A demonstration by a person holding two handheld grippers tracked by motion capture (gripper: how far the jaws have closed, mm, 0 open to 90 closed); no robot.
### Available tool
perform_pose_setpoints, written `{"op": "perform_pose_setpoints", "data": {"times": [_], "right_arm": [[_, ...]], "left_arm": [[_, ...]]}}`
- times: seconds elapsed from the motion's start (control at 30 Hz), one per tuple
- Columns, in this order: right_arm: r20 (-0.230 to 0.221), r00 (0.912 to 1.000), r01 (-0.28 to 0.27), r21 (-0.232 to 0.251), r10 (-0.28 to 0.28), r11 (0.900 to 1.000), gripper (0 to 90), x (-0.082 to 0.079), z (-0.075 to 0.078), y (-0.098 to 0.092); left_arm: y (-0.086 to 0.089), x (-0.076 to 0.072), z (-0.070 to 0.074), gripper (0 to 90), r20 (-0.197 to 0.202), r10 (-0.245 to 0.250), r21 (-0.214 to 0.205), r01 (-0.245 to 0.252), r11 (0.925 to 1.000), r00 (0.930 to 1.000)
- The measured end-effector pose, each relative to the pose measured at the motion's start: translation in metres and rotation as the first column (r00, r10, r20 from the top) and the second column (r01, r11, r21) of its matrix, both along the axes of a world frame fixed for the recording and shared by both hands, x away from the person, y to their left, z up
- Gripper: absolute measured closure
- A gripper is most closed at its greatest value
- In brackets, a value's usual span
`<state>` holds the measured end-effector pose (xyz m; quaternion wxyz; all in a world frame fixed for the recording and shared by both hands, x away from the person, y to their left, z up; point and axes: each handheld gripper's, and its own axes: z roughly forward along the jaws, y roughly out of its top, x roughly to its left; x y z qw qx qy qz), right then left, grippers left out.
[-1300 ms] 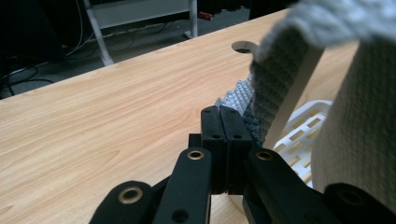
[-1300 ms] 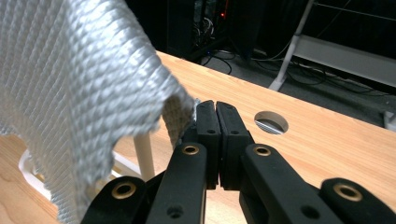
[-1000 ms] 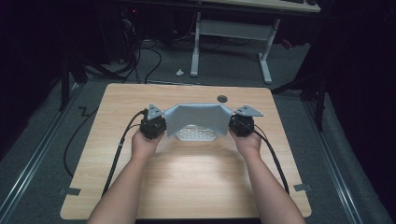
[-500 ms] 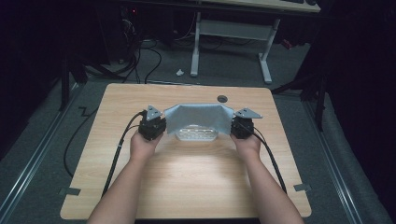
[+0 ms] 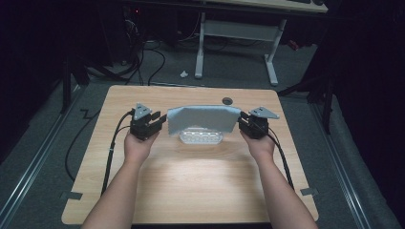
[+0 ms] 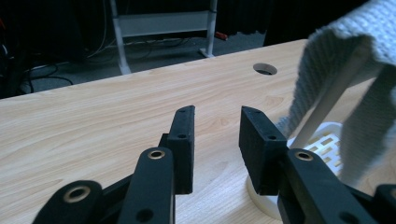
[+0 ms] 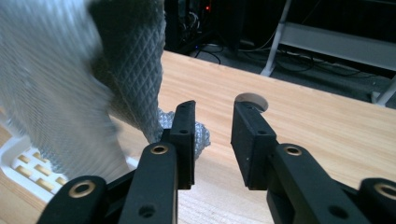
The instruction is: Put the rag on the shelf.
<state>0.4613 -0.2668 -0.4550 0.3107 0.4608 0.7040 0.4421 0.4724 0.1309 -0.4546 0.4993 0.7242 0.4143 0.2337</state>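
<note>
Grey waffle-weave cloth (image 5: 203,119) hangs draped over a white slotted rack (image 5: 201,137) at the centre of the high view, its long axis running left to right across the frame between our two hands. Our left gripper (image 5: 161,125) sits just beside the cloth's left edge and our right gripper (image 5: 239,123) just beside its right edge, about equally near. Both sets of fingers have just been opening and now stand apart with nothing between them; in the left gripper view the cloth (image 6: 345,88) lies off to the right of the fingers (image 6: 183,140), in the right gripper view (image 7: 70,88) off to the left. We judge the cloth released onto the rack. Pale wood forms the table (image 5: 191,191), with a round cable hole (image 5: 227,101) behind the cloth; the room beyond is dark, with cables on the floor (image 5: 153,62).
</note>
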Motion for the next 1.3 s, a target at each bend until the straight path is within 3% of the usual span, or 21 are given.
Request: {"op": "perform_pose_setpoints", "data": {"times": [0.23,0.57,0.73,0.87,1.0,1.1,1.3], "right_arm": [[-0.010,0.9999,-0.010,0.018,0.011,0.9998,67.8,0.001,0.002,-0.002],[-0.113,0.9933,-0.021,0.012,0.022,0.9997,63.0,0.015,-0.031,0.016],[-0.099,0.9951,-0.006,0.013,0.007,0.9999,61.9,0.015,-0.027,0.011],[-0.135,0.9906,0.027,0.010,-0.025,0.9996,60.3,0.016,-0.028,0.002],[-0.080,0.9956,0.051,0.035,-0.048,0.9981,63.4,0.011,-0.019,-0.006],[-0.043,0.9976,0.052,-0.018,-0.053,0.9985,66.4,0.008,-0.011,-0.006],[-0.026,0.9996,0.008,-0.045,-0.010,0.9990,66.0,-0.005,-0.004,-0.006]], "left_arm": [[0.000,-0.002,0.002,65.8,0.003,-0.006,-0.014,0.006,0.9999,1.0000],[-0.006,-0.005,0.003,65.7,0.010,-0.035,0.009,0.035,0.9993,0.9993],[-0.006,-0.005,0.001,65.8,0.002,-0.036,0.009,0.036,0.9993,0.9993],[-0.008,-0.006,-0.002,65.8,0.002,-0.041,0.004,0.041,0.9991,0.9992],[-0.010,-0.006,-0.003,65.8,0.004,-0.043,0.007,0.043,0.9991,0.9991],[-0.010,-0.007,-0.003,65.8,0.007,-0.040,0.015,0.040,0.9991,0.9992],[0.002,-0.013,-0.004,65.7,0.015,-0.010,0.041,0.010,0.9991,0.9998]]}}
